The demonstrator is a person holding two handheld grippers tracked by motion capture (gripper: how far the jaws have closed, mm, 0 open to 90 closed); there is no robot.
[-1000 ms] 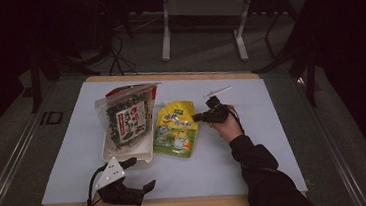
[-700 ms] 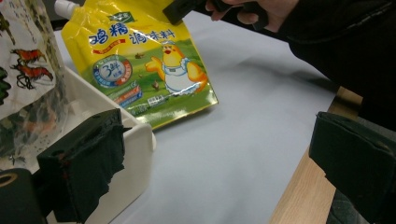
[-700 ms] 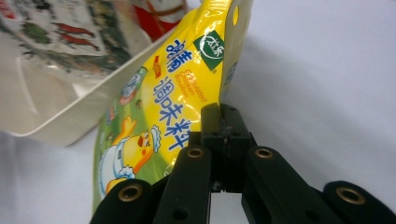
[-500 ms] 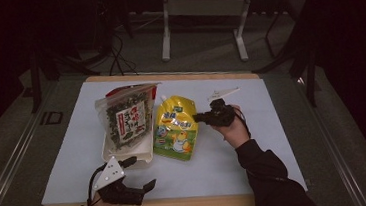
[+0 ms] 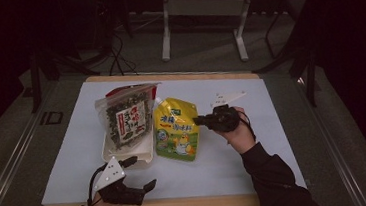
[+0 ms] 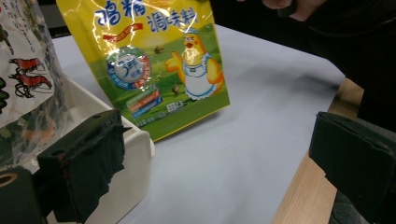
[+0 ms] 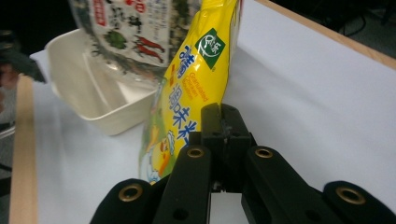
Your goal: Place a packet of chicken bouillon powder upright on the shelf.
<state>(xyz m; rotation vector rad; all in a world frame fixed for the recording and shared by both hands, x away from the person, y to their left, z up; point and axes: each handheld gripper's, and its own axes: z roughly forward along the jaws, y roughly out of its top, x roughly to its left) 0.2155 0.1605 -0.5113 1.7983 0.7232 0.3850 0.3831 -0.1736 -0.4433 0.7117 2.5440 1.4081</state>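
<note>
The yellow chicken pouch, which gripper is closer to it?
Right. The right gripper is shut on the right edge of the shiny yellow chicken pouch; the left gripper waits open near the table's front edge, apart from it.

A white tray (image 5: 125, 150) sits on the counter (image 5: 257, 167) just ahead of the left tool, on its inner side. A clear bag of dark dried seaweed (image 5: 126, 119), with a red-topped label and printed shrimps, lies in the tray and overhangs its far rim. From the right tool, tray (image 7: 88, 88) and bag (image 7: 135, 28) lie beyond and to the left. The counter's white mat leaves a bare wooden edge (image 5: 190, 205) at the near side.
</note>
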